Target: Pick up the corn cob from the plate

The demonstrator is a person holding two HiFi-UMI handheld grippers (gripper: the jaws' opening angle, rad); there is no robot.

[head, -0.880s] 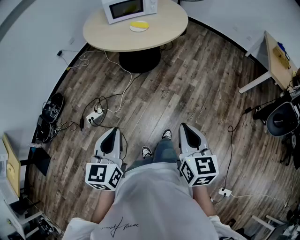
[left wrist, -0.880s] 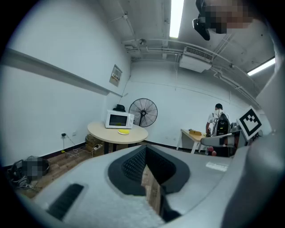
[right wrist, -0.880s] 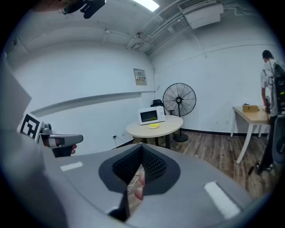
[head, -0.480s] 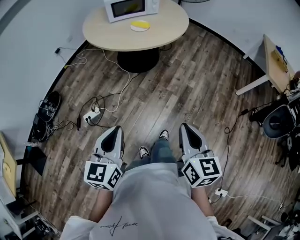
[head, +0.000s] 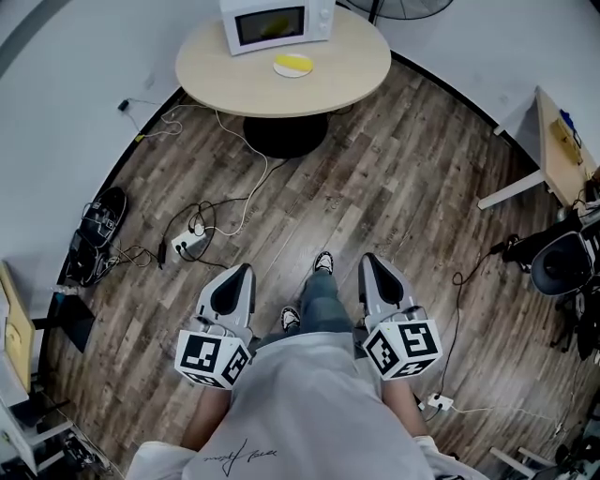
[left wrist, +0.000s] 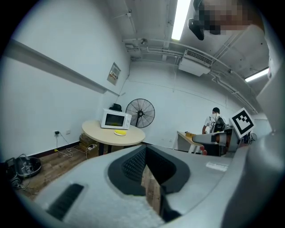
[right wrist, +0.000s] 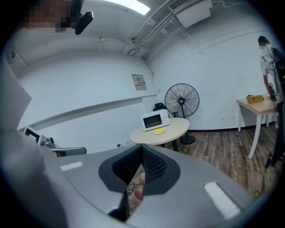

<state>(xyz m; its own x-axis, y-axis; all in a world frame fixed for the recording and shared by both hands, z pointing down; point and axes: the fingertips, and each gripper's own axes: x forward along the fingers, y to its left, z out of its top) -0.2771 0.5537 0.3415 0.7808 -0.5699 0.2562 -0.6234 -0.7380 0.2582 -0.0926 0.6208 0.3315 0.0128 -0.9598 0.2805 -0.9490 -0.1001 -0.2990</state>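
Head view: table (head: 234,80) has drawn nearer; corn cob (head: 294,62) lies on plate (head: 281,69) beside microwave (head: 277,23), well apart from left claw (head: 242,274) and right claw (head: 369,259).
Left gripper view: left claw clenched, empty; corn cob tiny, shape unclear.
Right gripper view: right claw clenched, empty.
Risk: cables (head: 202,225) underfoot could trip; clenched claws would shove the corn cob.

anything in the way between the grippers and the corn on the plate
Nothing visible: open floor separates left gripper and right gripper from the table, and the corn cob lies on its plate in front of the microwave.
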